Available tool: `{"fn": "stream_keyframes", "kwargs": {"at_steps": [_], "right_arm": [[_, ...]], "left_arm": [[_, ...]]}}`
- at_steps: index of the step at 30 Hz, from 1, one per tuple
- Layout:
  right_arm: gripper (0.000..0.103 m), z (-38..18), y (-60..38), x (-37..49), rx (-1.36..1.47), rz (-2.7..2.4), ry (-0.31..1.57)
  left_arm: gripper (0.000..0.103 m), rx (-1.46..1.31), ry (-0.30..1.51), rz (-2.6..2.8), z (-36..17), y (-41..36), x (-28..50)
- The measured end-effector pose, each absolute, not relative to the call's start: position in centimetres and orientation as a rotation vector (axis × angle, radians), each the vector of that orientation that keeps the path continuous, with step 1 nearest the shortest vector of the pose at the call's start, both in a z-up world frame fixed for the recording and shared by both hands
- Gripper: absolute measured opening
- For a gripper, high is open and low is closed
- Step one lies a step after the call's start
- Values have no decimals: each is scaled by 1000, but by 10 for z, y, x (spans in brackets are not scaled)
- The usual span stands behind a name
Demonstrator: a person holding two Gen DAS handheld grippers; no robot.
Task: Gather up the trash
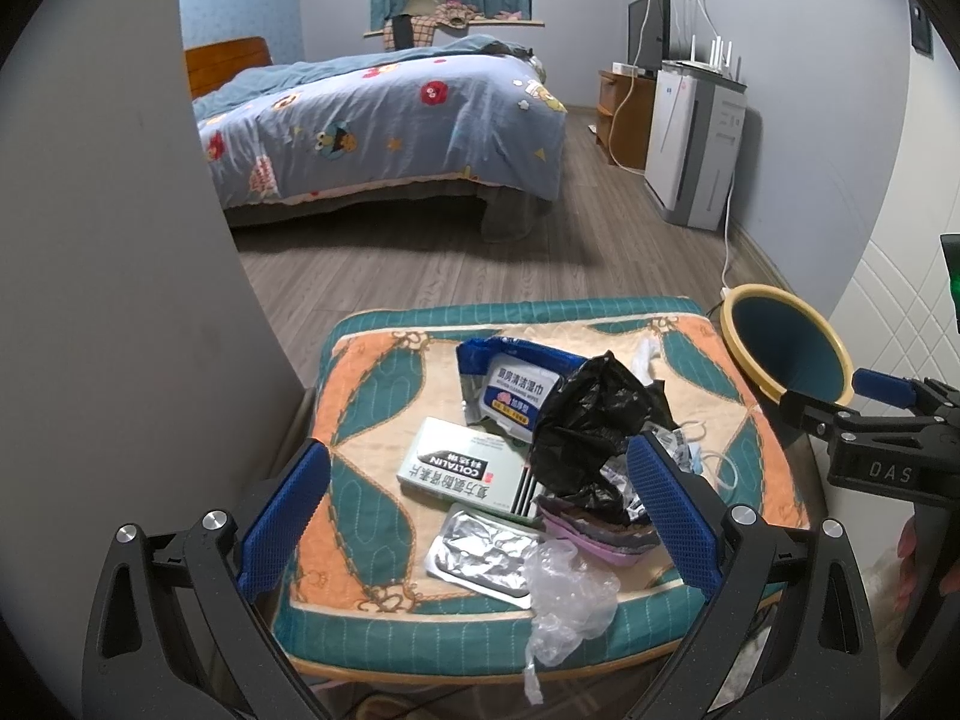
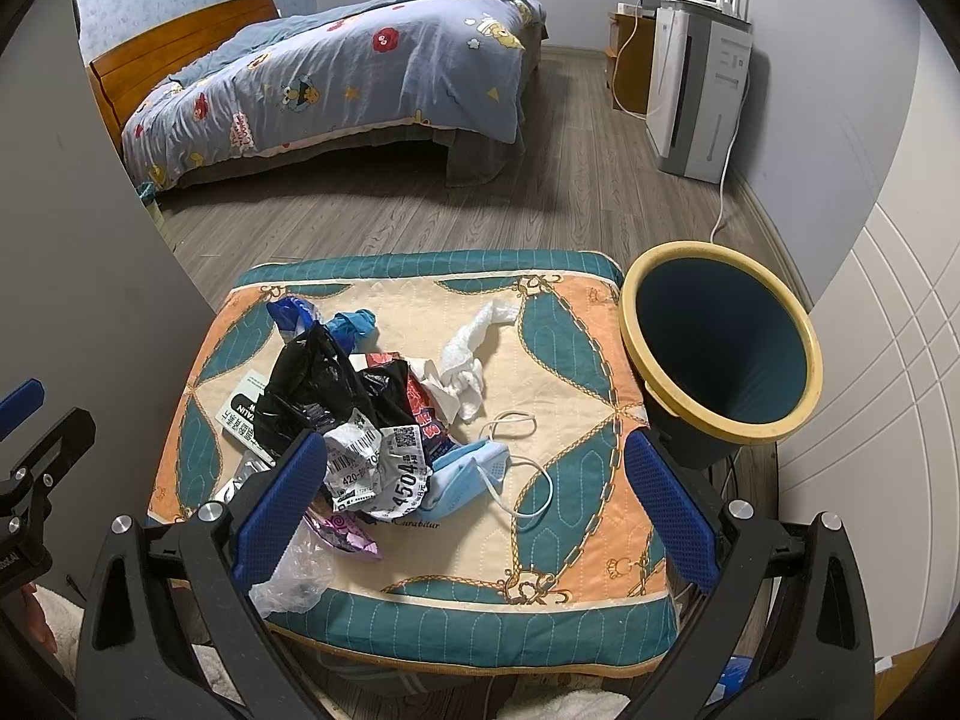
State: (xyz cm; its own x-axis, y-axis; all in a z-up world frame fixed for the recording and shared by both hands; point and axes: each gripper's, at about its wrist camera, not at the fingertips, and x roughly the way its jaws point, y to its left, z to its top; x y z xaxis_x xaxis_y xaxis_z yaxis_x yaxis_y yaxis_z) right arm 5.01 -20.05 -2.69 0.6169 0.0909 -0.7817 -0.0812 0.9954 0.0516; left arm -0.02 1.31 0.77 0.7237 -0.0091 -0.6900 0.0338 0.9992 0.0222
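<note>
From the left wrist, the left gripper hung spread wide over the cushion, holding nothing; trash lay piled toward its right edge. From the right wrist, the right gripper gaped empty, the bin apparently touching the cushion's right edge.

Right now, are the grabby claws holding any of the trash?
No. Both the left gripper and the right gripper are open and hold nothing. The black plastic bag and other trash lie on the cushion.
</note>
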Motion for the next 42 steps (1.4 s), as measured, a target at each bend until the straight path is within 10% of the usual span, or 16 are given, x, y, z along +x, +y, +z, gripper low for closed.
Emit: {"fn": "stream_keyframes", "kwargs": {"at_steps": [30, 35, 40, 42], "right_arm": [[96, -77, -143, 101, -68, 248, 1031], [78, -106, -134, 122, -84, 283, 1096], [18, -111, -137, 125, -22, 332, 1151], [9, -101, -141, 121, 6, 346, 1136]], "left_arm": [[98, 12, 781, 5, -1, 36, 75], [98, -43, 826, 0, -15, 47, 89], [98, 42, 840, 12, -19, 36, 92], [98, 66, 843, -3, -19, 32, 93]]}}
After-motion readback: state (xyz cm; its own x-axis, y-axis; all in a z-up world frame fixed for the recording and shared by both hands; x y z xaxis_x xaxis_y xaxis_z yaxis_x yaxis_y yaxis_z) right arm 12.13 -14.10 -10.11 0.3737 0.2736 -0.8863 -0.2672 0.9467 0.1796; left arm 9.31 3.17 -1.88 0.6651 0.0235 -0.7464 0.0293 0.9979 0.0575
